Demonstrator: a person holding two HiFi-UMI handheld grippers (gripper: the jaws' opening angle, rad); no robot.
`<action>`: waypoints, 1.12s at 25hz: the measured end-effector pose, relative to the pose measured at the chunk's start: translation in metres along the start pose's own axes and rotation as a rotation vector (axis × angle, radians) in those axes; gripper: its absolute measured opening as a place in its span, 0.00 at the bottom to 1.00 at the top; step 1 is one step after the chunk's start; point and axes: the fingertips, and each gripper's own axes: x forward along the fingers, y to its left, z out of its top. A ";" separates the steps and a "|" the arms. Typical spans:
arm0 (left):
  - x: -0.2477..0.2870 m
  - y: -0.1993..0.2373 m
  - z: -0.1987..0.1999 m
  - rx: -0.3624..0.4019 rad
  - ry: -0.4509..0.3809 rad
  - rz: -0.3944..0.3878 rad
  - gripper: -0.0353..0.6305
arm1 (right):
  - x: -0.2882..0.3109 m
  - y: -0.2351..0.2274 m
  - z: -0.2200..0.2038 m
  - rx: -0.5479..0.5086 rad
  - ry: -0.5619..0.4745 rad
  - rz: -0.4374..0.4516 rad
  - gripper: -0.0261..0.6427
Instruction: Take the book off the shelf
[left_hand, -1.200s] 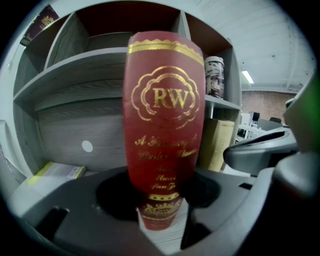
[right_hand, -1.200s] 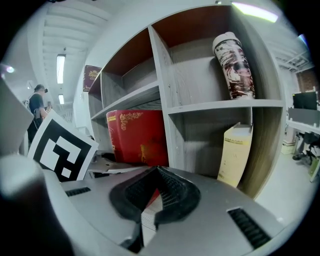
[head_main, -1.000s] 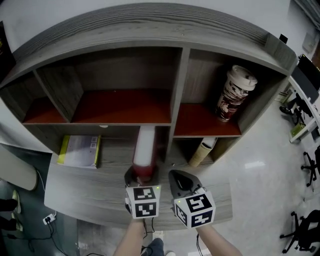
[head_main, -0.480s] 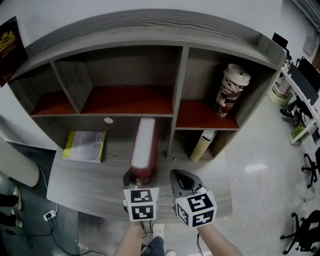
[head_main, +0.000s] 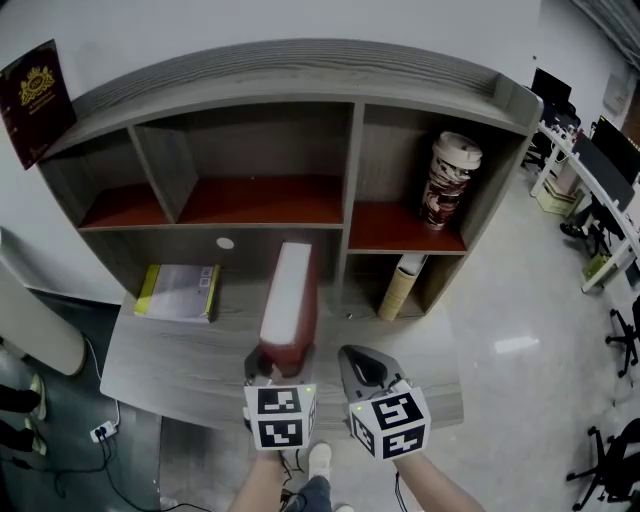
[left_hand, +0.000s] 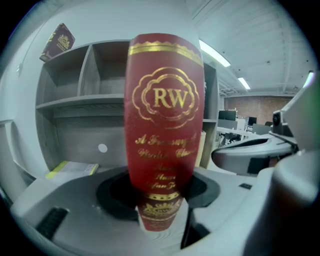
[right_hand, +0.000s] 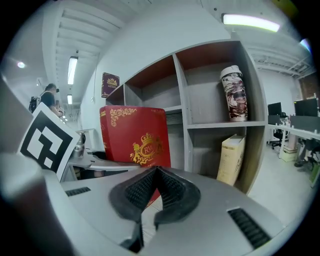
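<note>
The red book (head_main: 288, 300) with gold print stands on its lower edge, spine toward me, its far end at the mouth of the lower middle shelf bay. My left gripper (head_main: 279, 362) is shut on the near spine end; in the left gripper view the book (left_hand: 164, 120) fills the middle and the jaws of the left gripper (left_hand: 160, 212) clamp its bottom. My right gripper (head_main: 362, 368) hovers just right of the book, shut and empty. In the right gripper view the right gripper (right_hand: 156, 186) has its pads together, and the book (right_hand: 134, 135) stands to its left.
The grey shelf unit (head_main: 352, 170) stands on a grey table (head_main: 170, 365). A yellow-green book (head_main: 180, 292) lies flat at lower left. A cream book (head_main: 398, 285) leans in the lower right bay, a printed cup (head_main: 445, 182) above it. A dark red booklet (head_main: 38, 85) sits at upper left.
The red book has come further out of the lower bay toward me in the left gripper. Both grippers have drawn back a little together.
</note>
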 end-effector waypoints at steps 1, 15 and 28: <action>-0.004 -0.002 0.000 0.002 -0.004 -0.002 0.41 | -0.003 0.002 0.000 -0.002 -0.003 0.001 0.05; -0.060 -0.024 0.005 0.038 -0.046 -0.008 0.41 | -0.056 0.025 0.007 -0.001 -0.075 0.037 0.05; -0.128 -0.047 0.001 0.047 -0.077 -0.015 0.41 | -0.109 0.043 -0.001 0.014 -0.133 0.040 0.05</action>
